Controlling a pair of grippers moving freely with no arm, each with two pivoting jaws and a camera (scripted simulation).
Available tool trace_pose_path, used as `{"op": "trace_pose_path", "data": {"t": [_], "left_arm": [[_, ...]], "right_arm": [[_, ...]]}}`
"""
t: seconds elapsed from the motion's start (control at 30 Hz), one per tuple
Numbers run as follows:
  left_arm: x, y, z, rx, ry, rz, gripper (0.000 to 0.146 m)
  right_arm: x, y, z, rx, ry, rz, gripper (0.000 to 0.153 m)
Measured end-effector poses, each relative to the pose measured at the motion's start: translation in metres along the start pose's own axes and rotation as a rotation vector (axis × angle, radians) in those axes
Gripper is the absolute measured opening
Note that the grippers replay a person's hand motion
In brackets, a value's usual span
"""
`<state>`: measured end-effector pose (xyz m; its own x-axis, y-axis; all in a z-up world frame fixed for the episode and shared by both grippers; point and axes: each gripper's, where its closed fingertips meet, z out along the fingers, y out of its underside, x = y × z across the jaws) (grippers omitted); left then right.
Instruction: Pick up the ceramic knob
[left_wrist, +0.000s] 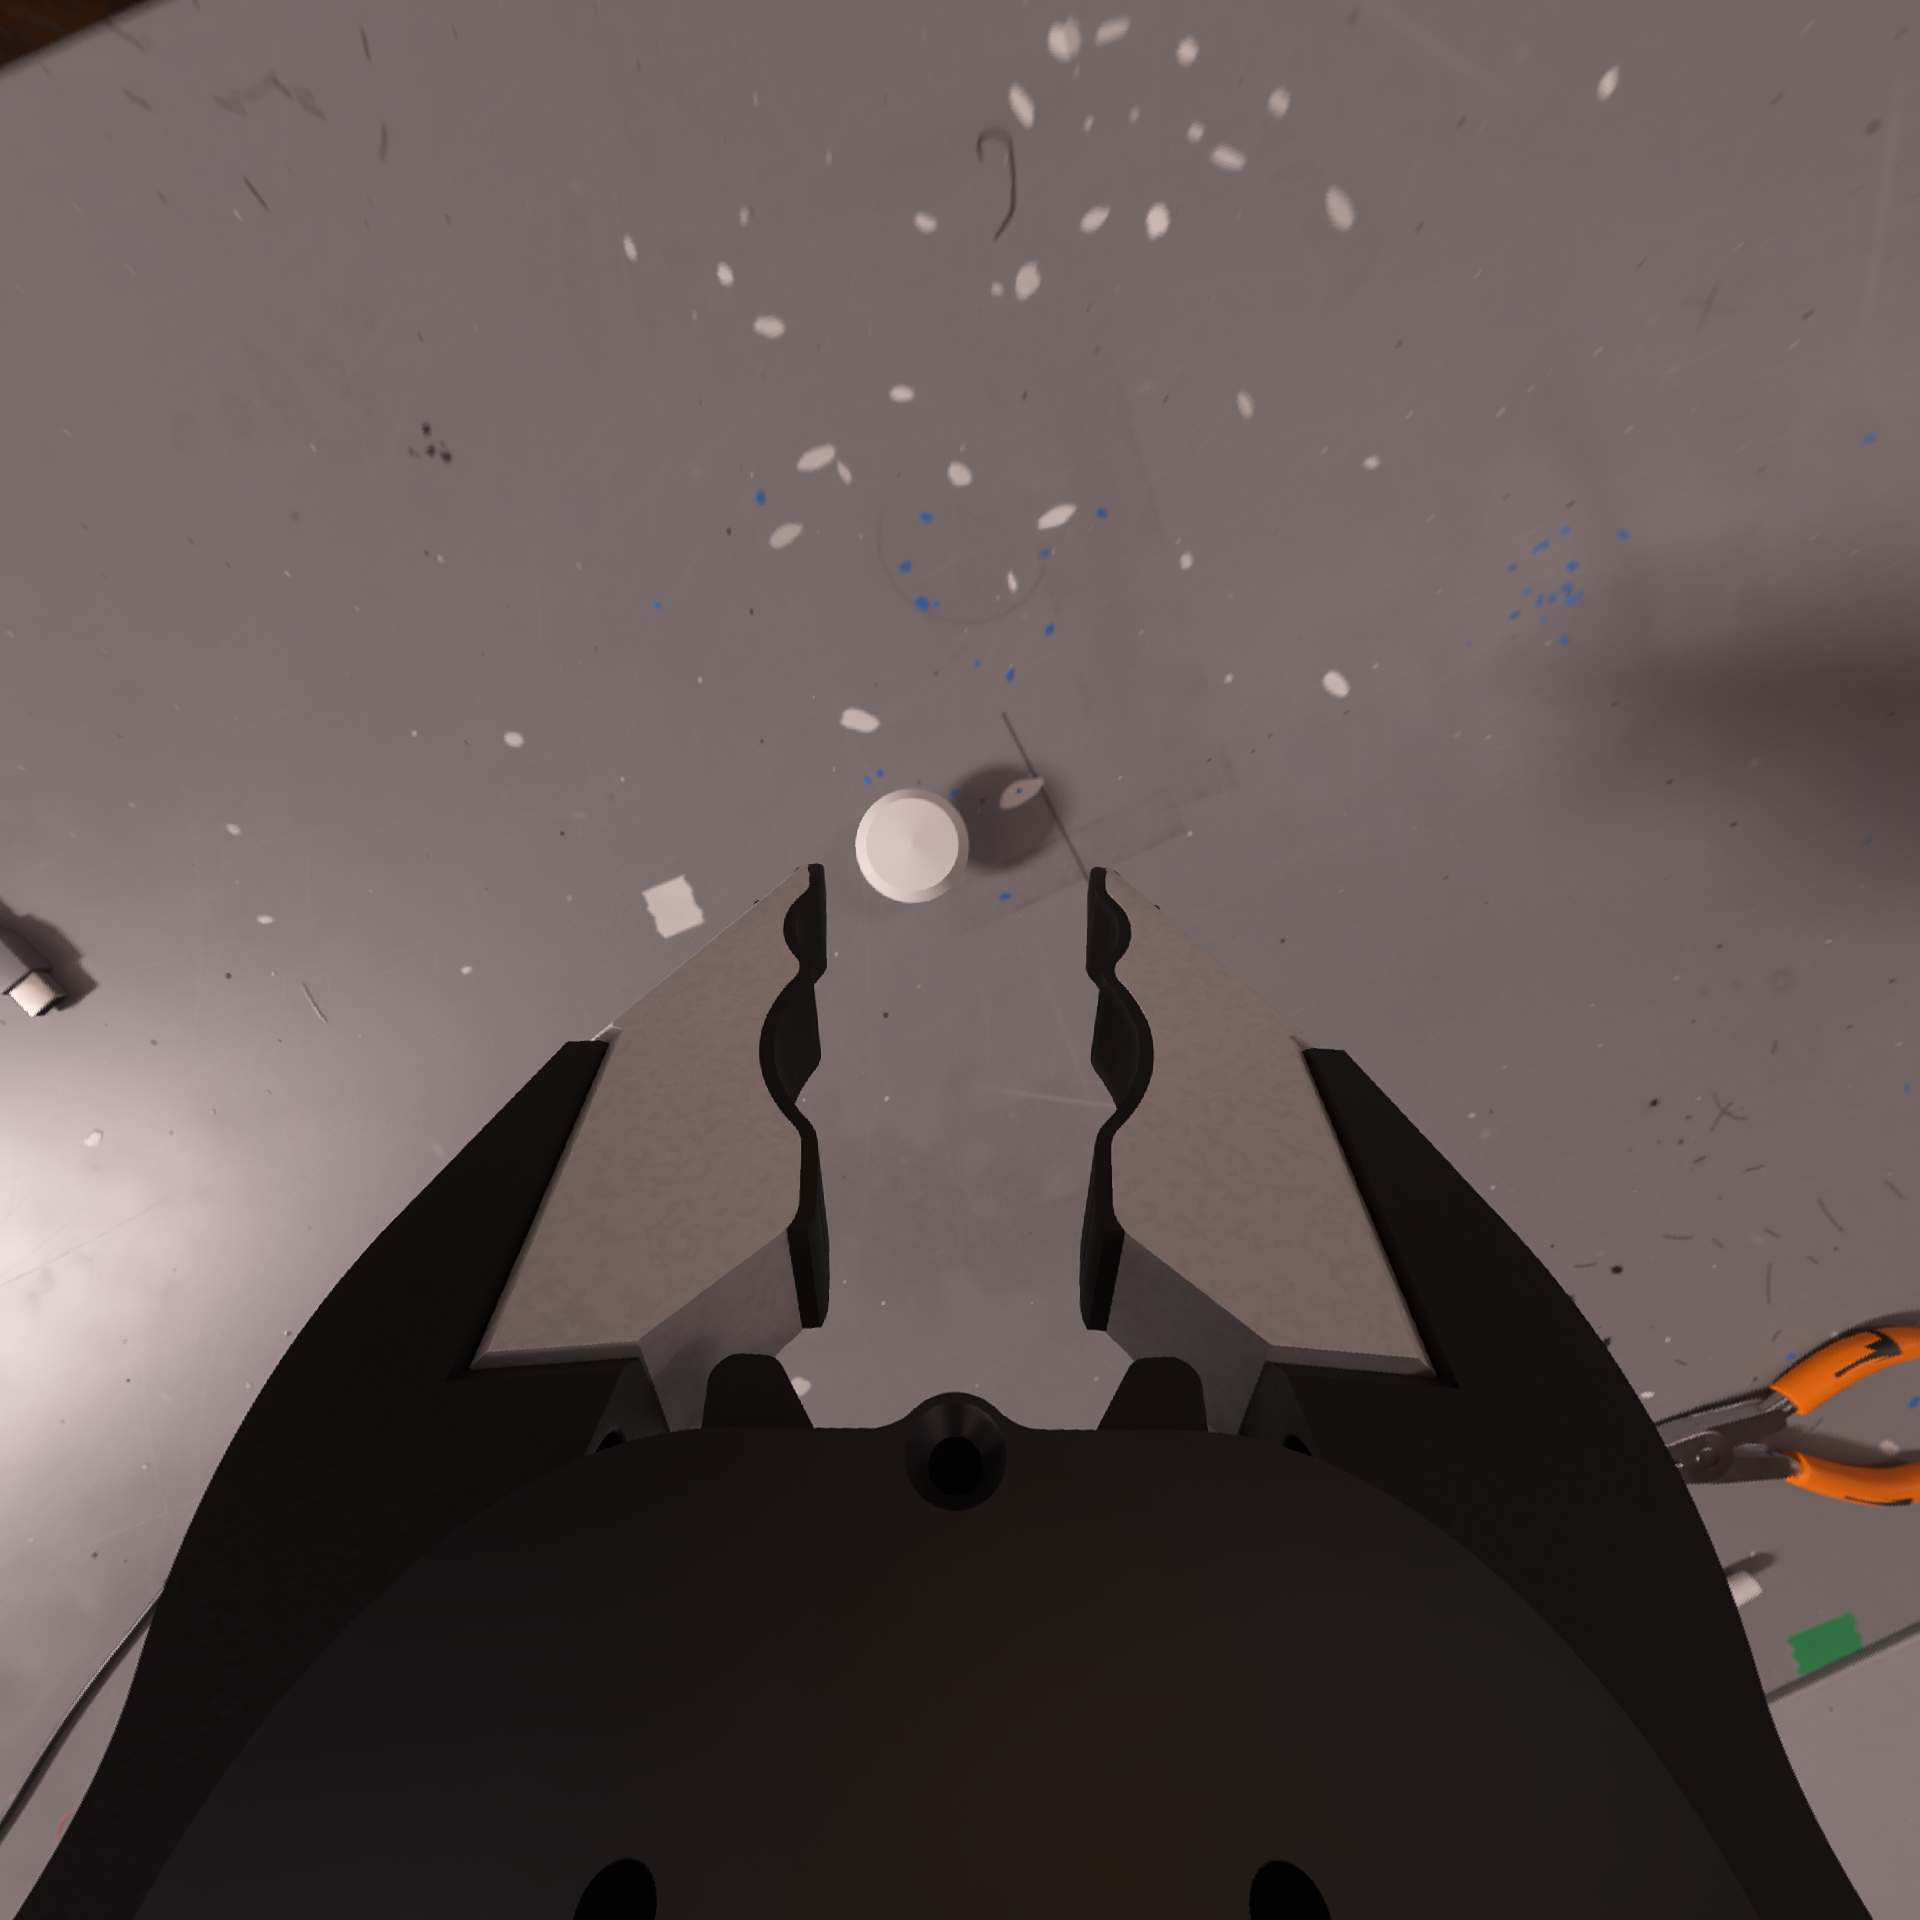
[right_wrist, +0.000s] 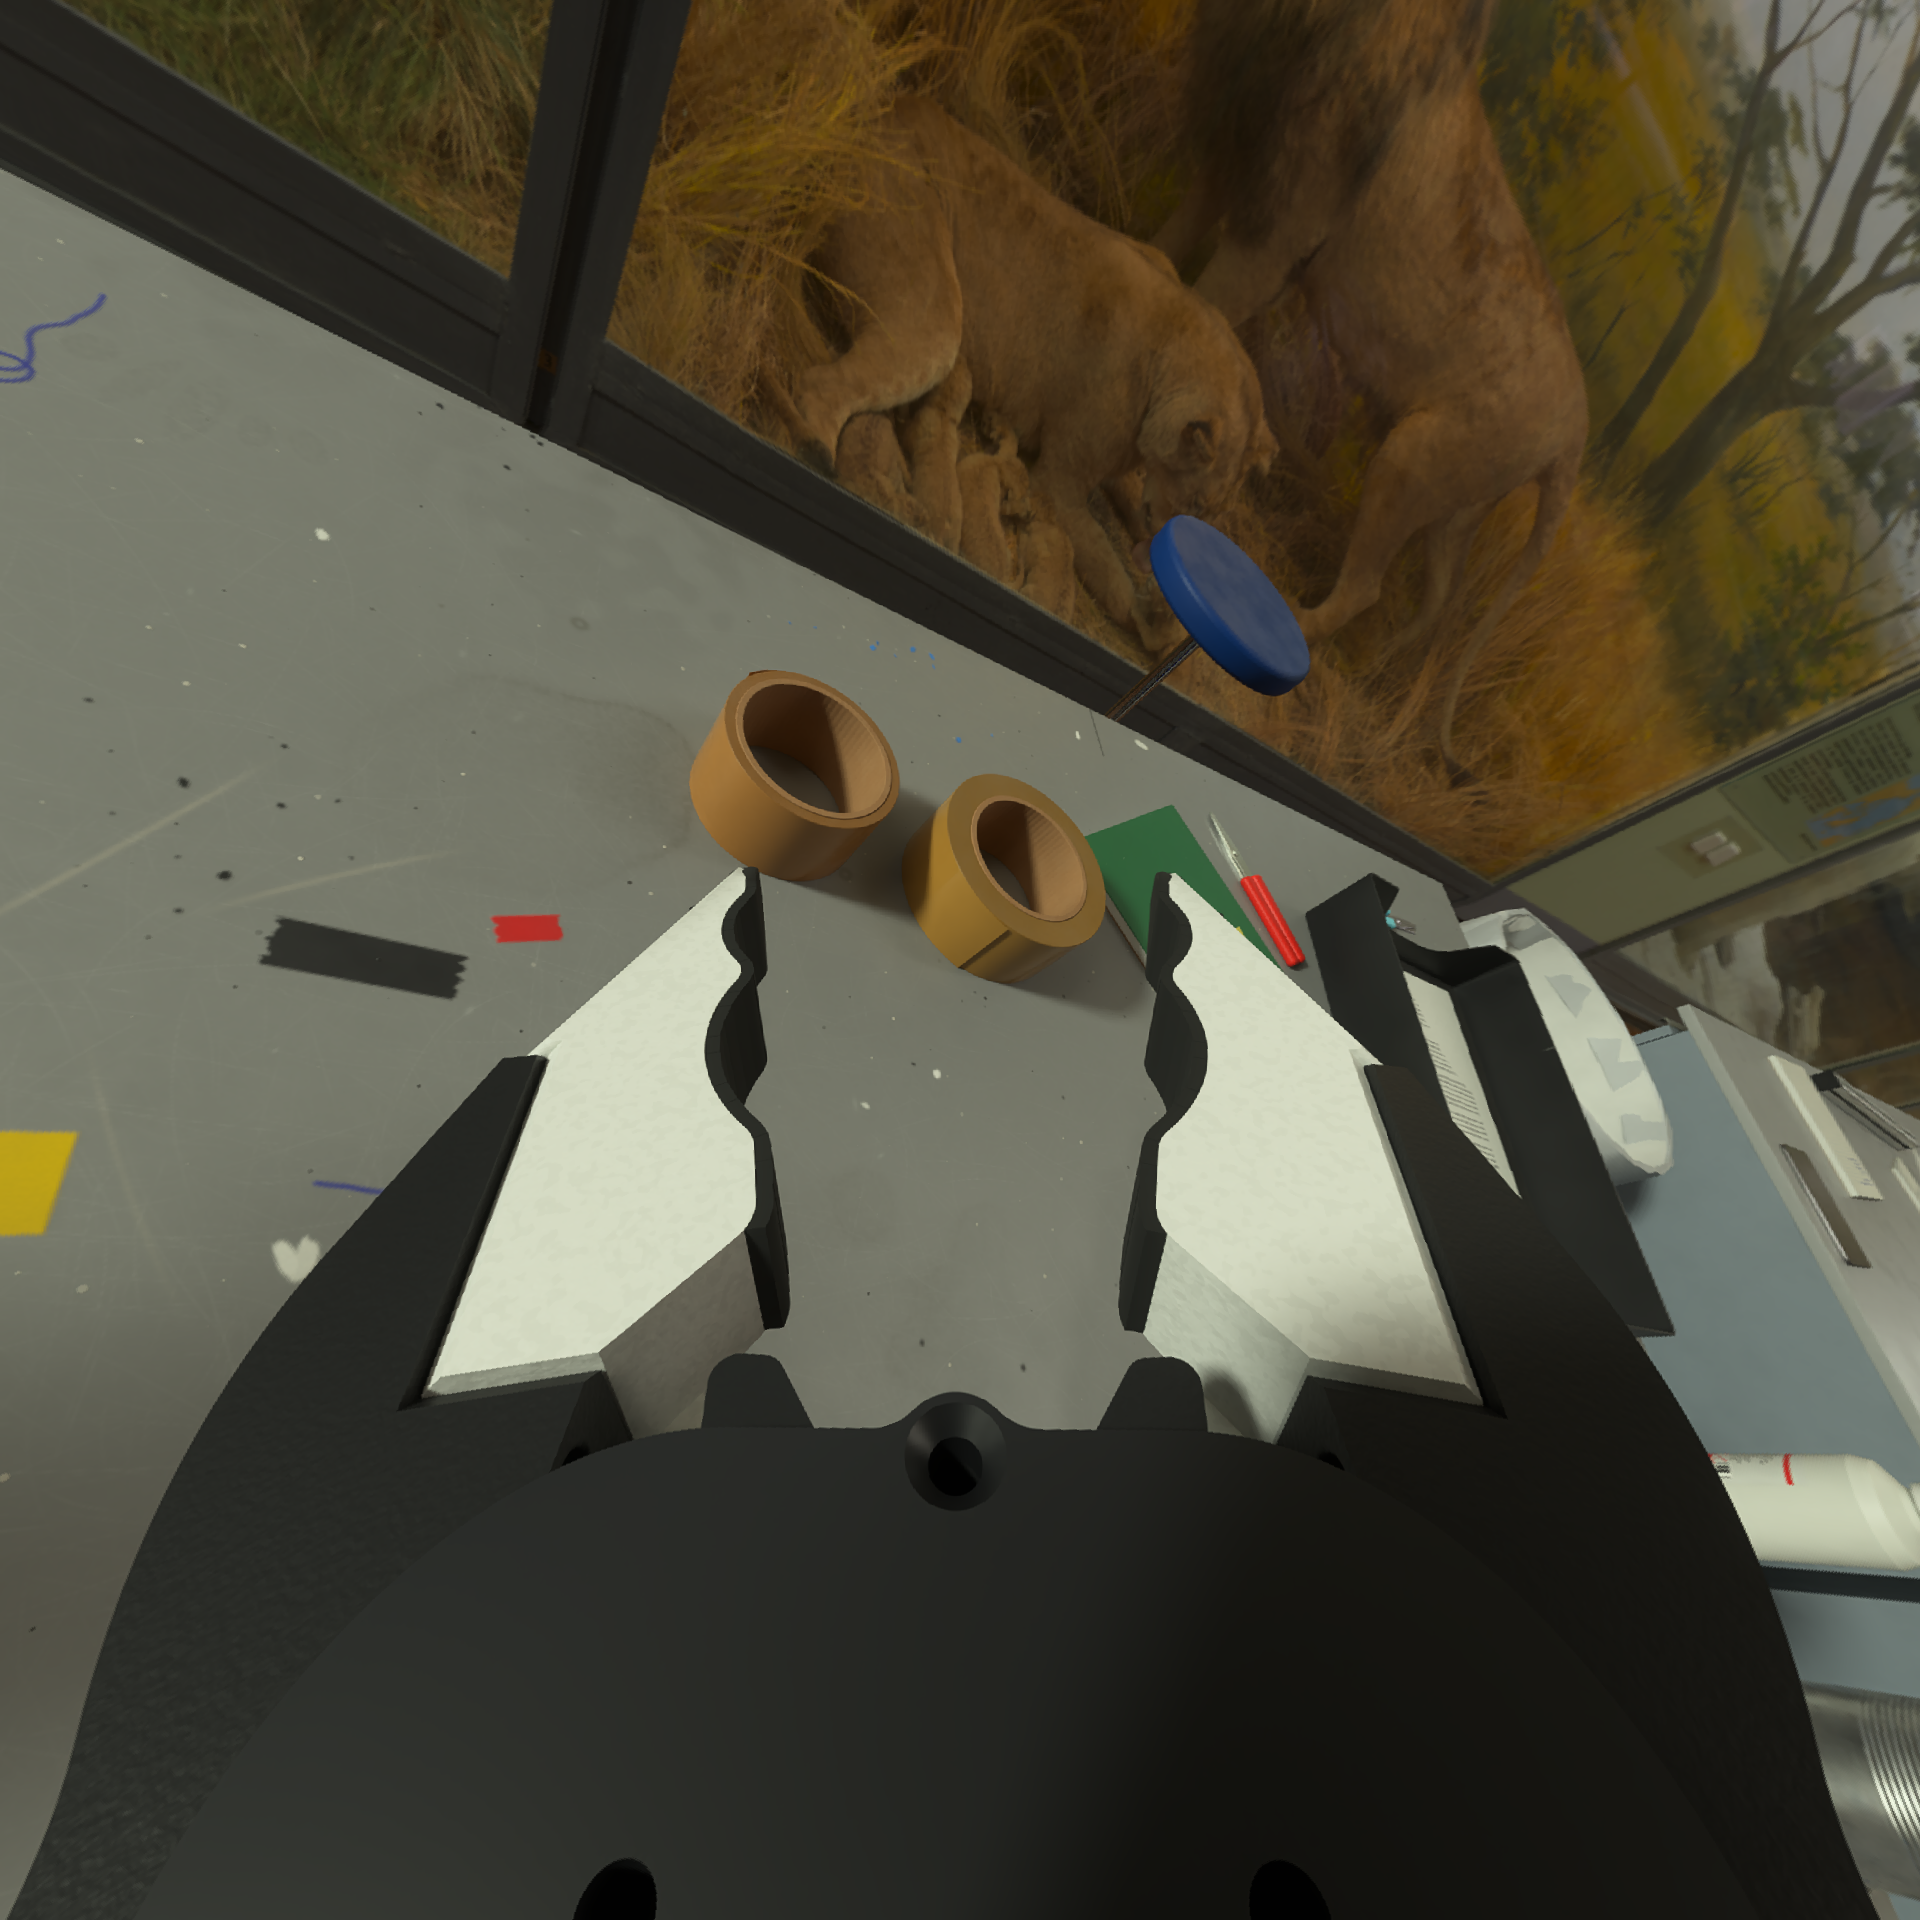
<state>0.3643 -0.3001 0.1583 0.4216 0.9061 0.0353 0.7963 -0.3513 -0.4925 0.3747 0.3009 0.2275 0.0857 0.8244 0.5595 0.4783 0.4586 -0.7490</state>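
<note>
The ceramic knob (left_wrist: 911, 844) is a small round white piece standing on the grey, paint-flecked table (left_wrist: 416, 520), seen from above in the left wrist view. My left gripper (left_wrist: 956, 883) is open and empty, hovering over the table. The knob lies just beyond the tips, close to the left fingertip (left_wrist: 812, 883) and left of the gap's middle. My right gripper (right_wrist: 956, 894) is open and empty over another part of the table (right_wrist: 312, 675). The knob does not show in the right wrist view.
Orange-handled pliers (left_wrist: 1808, 1423) lie at the right, a white plug (left_wrist: 36, 982) at the left edge. In the right wrist view, two brown tape rolls (right_wrist: 795, 774) (right_wrist: 1003, 878), a green pad (right_wrist: 1143, 862), a red-handled knife (right_wrist: 1268, 914) and a black stand (right_wrist: 1455, 1039) sit near the table's far edge.
</note>
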Motion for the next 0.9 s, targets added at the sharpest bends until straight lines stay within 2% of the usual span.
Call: {"op": "trace_pose_path", "data": {"t": [0.17, 0.33, 0.53, 0.9], "left_arm": [[-0.019, 0.014, 0.03, -0.119, -0.035, -0.019, 0.051], [-0.024, 0.027, 0.064, -0.227, -0.005, -0.203, 0.051], [-0.026, 0.034, 0.092, -0.295, -0.021, -0.295, 0.056], [-0.019, 0.048, 0.116, -0.434, -0.082, -0.253, 0.058]], "right_arm": [[-0.001, 0.004, 0.003, -0.013, -0.031, 0.014, 0.074], [-0.006, 0.006, 0.004, -0.029, -0.058, 0.006, 0.074], [-0.012, 0.005, 0.003, -0.03, -0.079, -0.018, 0.075], [-0.016, 0.007, 0.001, -0.047, -0.11, -0.032, 0.075]]}}
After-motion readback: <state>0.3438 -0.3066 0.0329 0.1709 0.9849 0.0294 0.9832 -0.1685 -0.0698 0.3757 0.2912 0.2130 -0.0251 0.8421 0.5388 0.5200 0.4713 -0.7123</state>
